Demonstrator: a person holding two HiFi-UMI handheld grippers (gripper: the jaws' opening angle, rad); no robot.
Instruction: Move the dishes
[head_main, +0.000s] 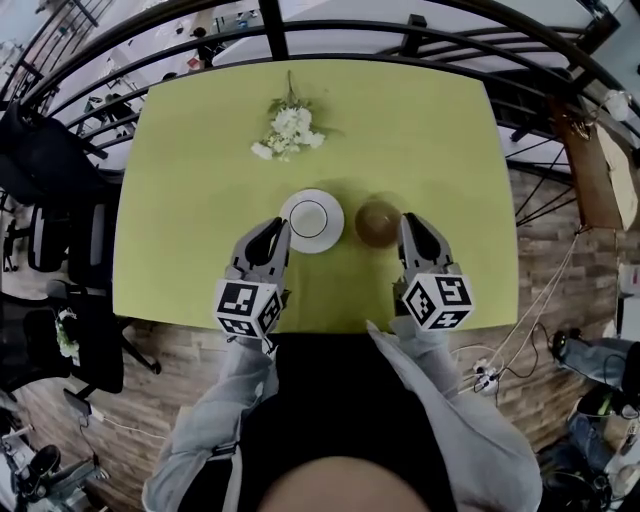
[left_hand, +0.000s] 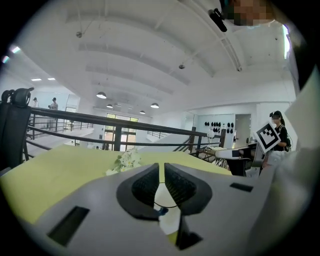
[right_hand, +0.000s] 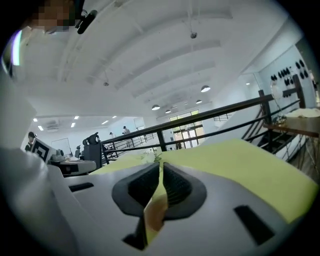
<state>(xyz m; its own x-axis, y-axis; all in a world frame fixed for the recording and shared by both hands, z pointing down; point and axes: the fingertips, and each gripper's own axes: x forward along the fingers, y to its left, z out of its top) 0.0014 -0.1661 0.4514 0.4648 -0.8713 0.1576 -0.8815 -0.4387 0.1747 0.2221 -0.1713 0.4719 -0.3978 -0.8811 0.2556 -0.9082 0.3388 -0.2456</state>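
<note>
A white plate (head_main: 312, 220) with a raised ring in its middle lies on the yellow-green table (head_main: 200, 180), and a brown bowl (head_main: 378, 223) sits just to its right. My left gripper (head_main: 279, 230) hovers at the plate's left rim, shut, with nothing between its pads. In the left gripper view the left gripper (left_hand: 161, 172) shows only a thin slit, with the white plate (left_hand: 163, 198) blurred below it. My right gripper (head_main: 409, 222) hangs at the bowl's right side, shut and empty. Seen in its own view, the right gripper (right_hand: 160, 172) points level across the table.
A bunch of white flowers (head_main: 288, 130) lies at the far middle of the table. A black railing (head_main: 330, 40) curves behind it. Dark chairs (head_main: 60, 235) stand at the left; cables (head_main: 500, 360) trail on the wooden floor at the right.
</note>
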